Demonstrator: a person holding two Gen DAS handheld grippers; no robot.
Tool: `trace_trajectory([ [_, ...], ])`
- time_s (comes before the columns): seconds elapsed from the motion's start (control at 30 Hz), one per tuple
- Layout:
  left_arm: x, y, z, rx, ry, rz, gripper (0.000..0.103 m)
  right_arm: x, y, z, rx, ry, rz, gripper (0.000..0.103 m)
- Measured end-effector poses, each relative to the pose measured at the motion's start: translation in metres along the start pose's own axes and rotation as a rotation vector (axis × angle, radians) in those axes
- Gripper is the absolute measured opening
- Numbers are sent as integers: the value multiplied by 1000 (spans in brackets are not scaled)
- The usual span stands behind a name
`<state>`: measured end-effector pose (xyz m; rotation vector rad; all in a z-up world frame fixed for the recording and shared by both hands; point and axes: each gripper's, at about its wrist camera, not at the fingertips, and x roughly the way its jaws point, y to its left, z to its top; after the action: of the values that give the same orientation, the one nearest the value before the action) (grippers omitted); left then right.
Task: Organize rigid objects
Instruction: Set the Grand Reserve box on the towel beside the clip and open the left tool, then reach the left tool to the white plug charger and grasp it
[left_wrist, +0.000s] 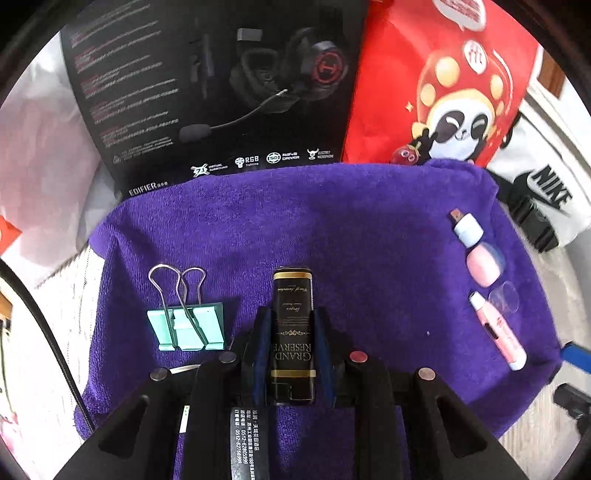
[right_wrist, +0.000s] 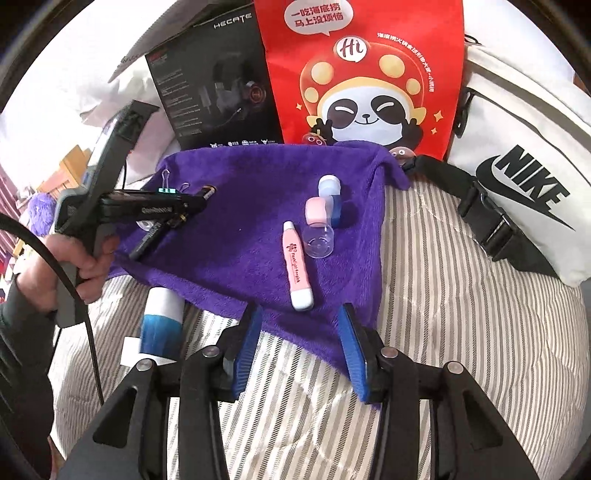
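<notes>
While the left wrist view is considered, the left tool (left_wrist: 291, 332) is seen clamped narrowly on a black tin (left_wrist: 293, 325) marked "Grand Reserve", held lengthwise between the blue pads above the purple towel (left_wrist: 332, 221). A green binder clip (left_wrist: 186, 325) lies just beside it on the towel. The tin is judged stiff, light and smooth, so a grip across its flat sides at mid-length is thought safest against slipping.

From the right wrist view, the right tool (right_wrist: 301, 347) is shown part-open with nothing between its pads, near the towel's front edge on the striped bed (right_wrist: 461, 314). A pink pen-shaped tube (right_wrist: 295, 271) lies just ahead; it is judged rigid, light, and best taken across its middle. A clear cap (right_wrist: 319, 242) and small pastel bottles (right_wrist: 323, 206) lie beyond.
</notes>
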<state>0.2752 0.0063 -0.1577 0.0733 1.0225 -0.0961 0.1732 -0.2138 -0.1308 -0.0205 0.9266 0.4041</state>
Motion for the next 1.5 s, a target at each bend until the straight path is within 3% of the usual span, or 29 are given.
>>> trace_trajectory([
  [0.1, 2, -7, 2, -3, 2, 9, 24, -4, -1, -3, 22, 0, 3, 44],
  [0.2, 1, -11, 2, -28, 24, -32, 42, -9, -1, -7, 41, 2, 15, 44],
  [0.23, 0, -11, 1, -30, 30, -34, 43, -12, -1, -9, 42, 2, 13, 44],
  [0.33, -10, -20, -8, -26, 29, -17, 43, -21, 2, -15, 40, -1, 2, 44],
  [0.67, -82, -53, -66, 40, -17, -78, 43, -58, -2, -42, 87, -42, -3, 48],
  [0.87, -99, -46, -104, 41, -22, -99, 44, -74, -4, -61, 104, -48, -4, 48],
  [0.97, -105, -42, -126, 51, -35, -147, 50, -80, -5, -70, 108, -49, -7, 50],
  [1.2, -101, -44, -153, 165, -36, -169, 51, -83, -2, -84, 109, -35, -13, 50],
  [1.4, -89, -55, -152, 311, -30, -168, 51, -79, 4, -89, 92, -9, -33, 50],
  [1.5, -88, -57, -148, 348, -42, -211, 51, -77, 7, -92, 75, 7, -45, 50],
])
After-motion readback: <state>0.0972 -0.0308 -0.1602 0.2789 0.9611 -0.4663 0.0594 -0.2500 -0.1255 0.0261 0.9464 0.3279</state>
